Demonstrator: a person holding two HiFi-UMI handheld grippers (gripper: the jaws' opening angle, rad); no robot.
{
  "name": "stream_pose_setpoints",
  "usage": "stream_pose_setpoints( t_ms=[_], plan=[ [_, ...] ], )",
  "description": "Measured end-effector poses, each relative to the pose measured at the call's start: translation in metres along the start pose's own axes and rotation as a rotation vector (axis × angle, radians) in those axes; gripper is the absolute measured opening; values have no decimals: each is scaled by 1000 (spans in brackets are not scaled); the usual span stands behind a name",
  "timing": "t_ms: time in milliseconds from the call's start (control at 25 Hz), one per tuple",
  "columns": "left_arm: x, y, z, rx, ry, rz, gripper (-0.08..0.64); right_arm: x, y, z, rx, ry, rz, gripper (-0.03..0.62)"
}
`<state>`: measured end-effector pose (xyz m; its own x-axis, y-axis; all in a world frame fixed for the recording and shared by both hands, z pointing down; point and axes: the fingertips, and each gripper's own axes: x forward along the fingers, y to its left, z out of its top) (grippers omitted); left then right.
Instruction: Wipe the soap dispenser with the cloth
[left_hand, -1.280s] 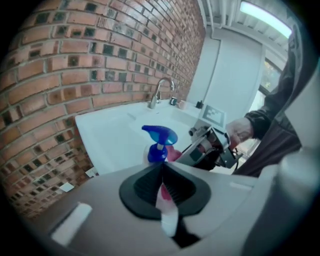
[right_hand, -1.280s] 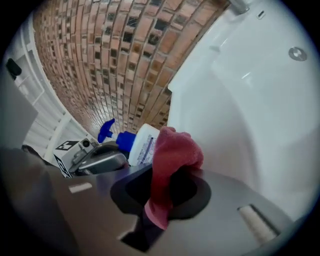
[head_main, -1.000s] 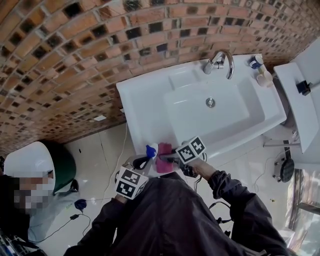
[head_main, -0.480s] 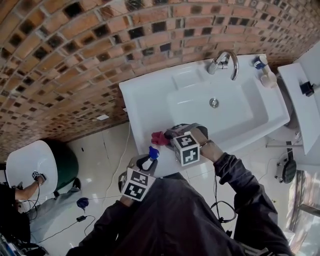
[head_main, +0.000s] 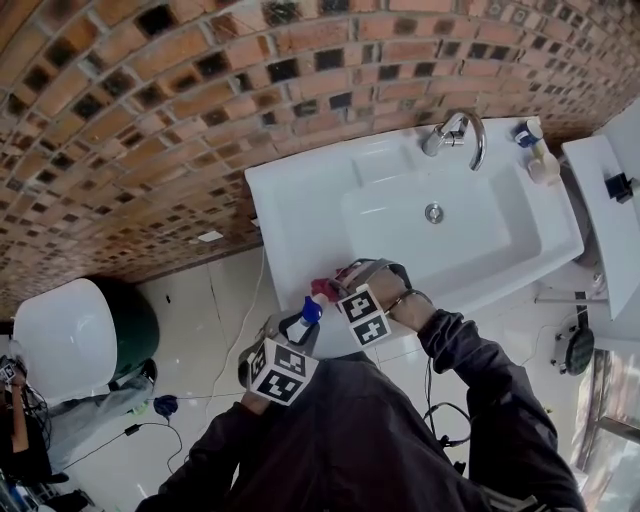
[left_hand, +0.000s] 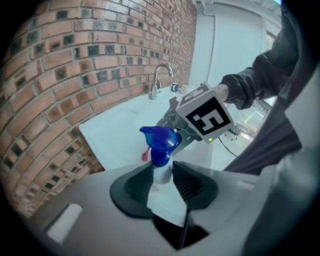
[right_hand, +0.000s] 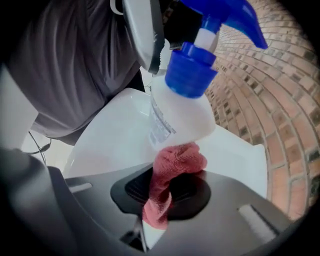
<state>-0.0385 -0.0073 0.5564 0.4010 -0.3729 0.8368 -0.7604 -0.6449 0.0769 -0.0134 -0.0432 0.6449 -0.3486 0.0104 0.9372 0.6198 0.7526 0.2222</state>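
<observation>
My left gripper (left_hand: 164, 184) is shut on a white bottle (left_hand: 161, 176) with a blue spray head (left_hand: 160, 141), held upright in front of the sink. In the head view this bottle (head_main: 303, 320) sits between both grippers near the sink's front left corner. My right gripper (right_hand: 167, 192) is shut on a red cloth (right_hand: 170, 177), and the cloth presses against the bottle's white body (right_hand: 177, 115) just below the blue cap (right_hand: 192, 70). In the left gripper view the right gripper (left_hand: 200, 117) reaches in from the right behind the spray head.
A white sink (head_main: 300, 205) with a chrome tap (head_main: 455, 130) stands against a brick wall (head_main: 150, 110). Small bottles (head_main: 535, 150) sit at the sink's far right corner. A white toilet (head_main: 60, 335) stands on the tiled floor at the left.
The right gripper has swung the cloth round from beside the bottle to press on its body below the cap. The left gripper holds the bottle more upright.
</observation>
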Motion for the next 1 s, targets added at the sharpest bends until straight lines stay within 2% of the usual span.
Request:
stream_pose_setpoints(
  t_ms=[120,200,400,480,560,800,1000],
  plan=[
    [4,8,-3,167,46,12,147,-1,7,2,3,-12,-11,60],
    [7,15,0,264,66,-21,160,-5,13,3,19,-17,-19,60],
    [14,24,12,399,76,-137,206,-10,24,14,65,-47,-29,60],
    [15,24,14,428,76,-166,236,-10,28,21,80,-55,-33,60],
    [16,23,17,413,66,-177,242,-9,31,27,100,-61,-35,60],
    [17,24,25,297,-9,-148,241,-7,38,41,156,-104,-29,60],
    [9,25,24,220,-39,-143,239,-10,39,39,177,-107,-7,60]
  ],
)
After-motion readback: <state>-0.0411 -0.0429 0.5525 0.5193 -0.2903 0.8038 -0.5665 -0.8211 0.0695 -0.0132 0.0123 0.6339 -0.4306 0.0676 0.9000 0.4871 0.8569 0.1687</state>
